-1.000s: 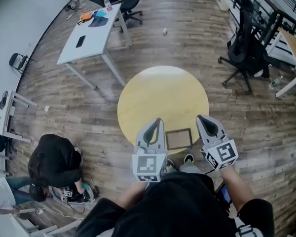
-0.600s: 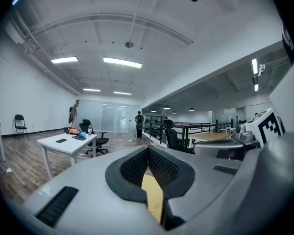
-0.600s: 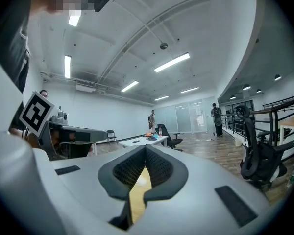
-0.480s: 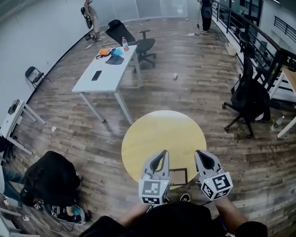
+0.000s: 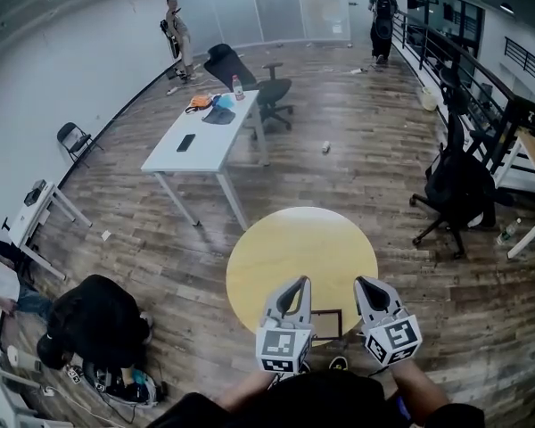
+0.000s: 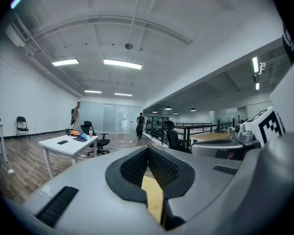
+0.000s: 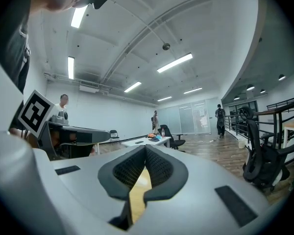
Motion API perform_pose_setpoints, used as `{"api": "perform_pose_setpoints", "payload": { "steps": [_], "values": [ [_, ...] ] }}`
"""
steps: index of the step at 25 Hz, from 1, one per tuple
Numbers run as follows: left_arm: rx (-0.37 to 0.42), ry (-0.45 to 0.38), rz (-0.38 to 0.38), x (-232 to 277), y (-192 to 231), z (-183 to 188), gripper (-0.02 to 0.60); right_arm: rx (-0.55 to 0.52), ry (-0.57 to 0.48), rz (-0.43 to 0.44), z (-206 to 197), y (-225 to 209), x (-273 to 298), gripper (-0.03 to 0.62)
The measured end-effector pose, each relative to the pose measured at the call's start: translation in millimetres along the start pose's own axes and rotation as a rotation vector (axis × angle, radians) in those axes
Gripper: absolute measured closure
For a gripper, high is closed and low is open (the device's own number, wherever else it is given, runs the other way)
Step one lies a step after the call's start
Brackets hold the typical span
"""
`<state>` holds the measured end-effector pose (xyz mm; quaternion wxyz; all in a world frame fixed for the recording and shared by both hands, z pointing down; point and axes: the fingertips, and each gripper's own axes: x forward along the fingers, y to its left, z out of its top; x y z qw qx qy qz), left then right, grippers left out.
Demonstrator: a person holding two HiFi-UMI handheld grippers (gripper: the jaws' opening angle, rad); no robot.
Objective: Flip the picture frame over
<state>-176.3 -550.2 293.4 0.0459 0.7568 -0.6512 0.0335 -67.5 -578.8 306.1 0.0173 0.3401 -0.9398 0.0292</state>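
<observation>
A person in dark clothes (image 5: 96, 321) is crouching on the wooden floor well to the left of the left gripper (image 5: 296, 284), and a white desk (image 5: 205, 136) is standing farther off, ahead of that gripper and to its left. The left gripper is pointing forward over the near edge of the round yellow table (image 5: 294, 239), its jaws pressing together at the tips with nothing between them. Just to its right, the picture frame (image 5: 326, 325) is lying flat on the table's near edge, between the two grippers, and neither one is holding it. The right gripper (image 5: 366, 284) is hovering beside the frame's other side, jaws likewise closed and empty. A black office chair (image 5: 459, 190) is sitting well off to its right.
</observation>
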Motion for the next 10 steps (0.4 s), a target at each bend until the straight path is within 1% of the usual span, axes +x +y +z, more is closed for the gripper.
{"api": "perform_pose_setpoints", "payload": {
  "steps": [5, 10],
  "values": [
    [0.006, -0.005, 0.0, -2.9, -2.3, -1.0, 0.56, -0.003, -0.009, 0.005, -0.4, 3.2, -1.3, 0.577],
    [0.005, -0.009, 0.007, 4.9, -4.2, 5.1, 0.56, -0.01, -0.011, 0.012, 6.2, -5.0, 1.8, 0.577]
  ]
}}
